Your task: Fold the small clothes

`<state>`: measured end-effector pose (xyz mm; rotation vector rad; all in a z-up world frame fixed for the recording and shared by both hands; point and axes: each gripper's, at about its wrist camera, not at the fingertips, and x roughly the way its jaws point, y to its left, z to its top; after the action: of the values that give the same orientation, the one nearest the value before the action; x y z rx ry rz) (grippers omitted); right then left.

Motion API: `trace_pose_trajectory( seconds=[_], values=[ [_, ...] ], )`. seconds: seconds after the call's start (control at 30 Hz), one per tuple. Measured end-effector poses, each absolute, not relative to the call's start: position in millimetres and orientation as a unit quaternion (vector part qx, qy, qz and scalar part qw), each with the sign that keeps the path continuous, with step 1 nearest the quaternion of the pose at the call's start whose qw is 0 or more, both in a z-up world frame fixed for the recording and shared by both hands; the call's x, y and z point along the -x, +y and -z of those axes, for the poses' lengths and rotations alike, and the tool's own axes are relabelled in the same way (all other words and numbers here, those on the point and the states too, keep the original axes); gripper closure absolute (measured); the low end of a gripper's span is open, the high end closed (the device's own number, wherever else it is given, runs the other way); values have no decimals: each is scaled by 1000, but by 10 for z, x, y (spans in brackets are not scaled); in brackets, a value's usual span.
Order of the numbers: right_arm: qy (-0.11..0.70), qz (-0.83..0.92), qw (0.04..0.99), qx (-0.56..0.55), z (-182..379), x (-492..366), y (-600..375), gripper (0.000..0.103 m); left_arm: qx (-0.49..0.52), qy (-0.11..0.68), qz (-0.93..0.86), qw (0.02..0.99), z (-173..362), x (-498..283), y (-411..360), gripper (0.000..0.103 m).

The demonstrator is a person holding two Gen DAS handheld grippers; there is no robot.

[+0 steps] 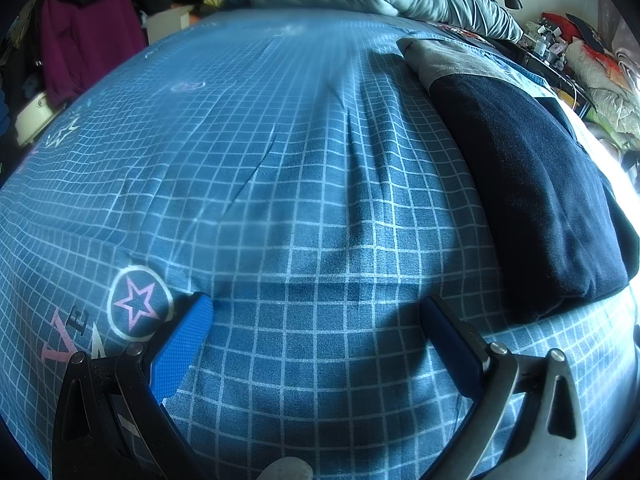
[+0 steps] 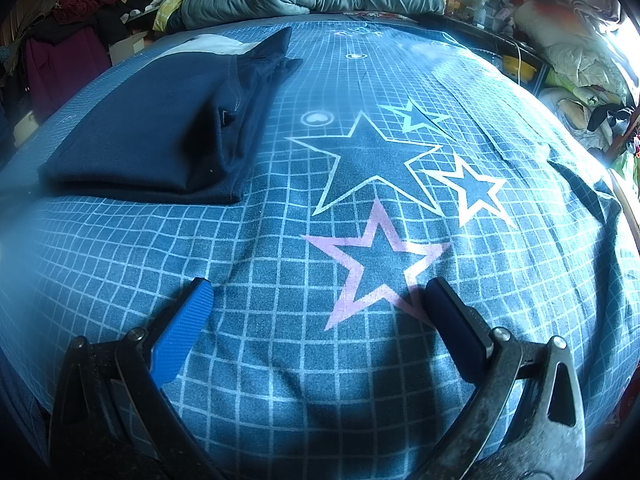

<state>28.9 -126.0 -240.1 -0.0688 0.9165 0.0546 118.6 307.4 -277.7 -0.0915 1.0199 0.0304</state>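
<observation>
So from my end the navy garment (image 2: 152, 128) looks pretty much folded already, sitting as a neat stack on the bed (image 2: 280, 360) in the upper left of the right wrist frame, and over on the right edge in the left wrist one. Can't spot another piece waiting, so maybe just tidying left? Both the left gripper (image 1: 316, 312) and right gripper (image 2: 316, 300) hover low over the checked sheet, jaws spread wide with nothing between them, well clear of the stack.
</observation>
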Motion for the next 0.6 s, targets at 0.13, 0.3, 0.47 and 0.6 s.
trace_pose_trajectory(
  seconds=[0.13,0.3,0.47,0.6],
  values=[
    [443,-25,896,33,2401,-303,-1247,0,43,488,-15,872,2777,-1190,3072,0],
    [450,-31,891,55,2386,-340,-1180,0,42,489,-14,871,2782,-1193,3069,0],
    [458,-23,888,26,2393,-391,-1182,0,44,489,-14,871,2783,-1189,3075,0],
    [446,-33,894,22,2394,-358,-1196,0,43,488,-14,871,2783,-1191,3074,0]
  ],
)
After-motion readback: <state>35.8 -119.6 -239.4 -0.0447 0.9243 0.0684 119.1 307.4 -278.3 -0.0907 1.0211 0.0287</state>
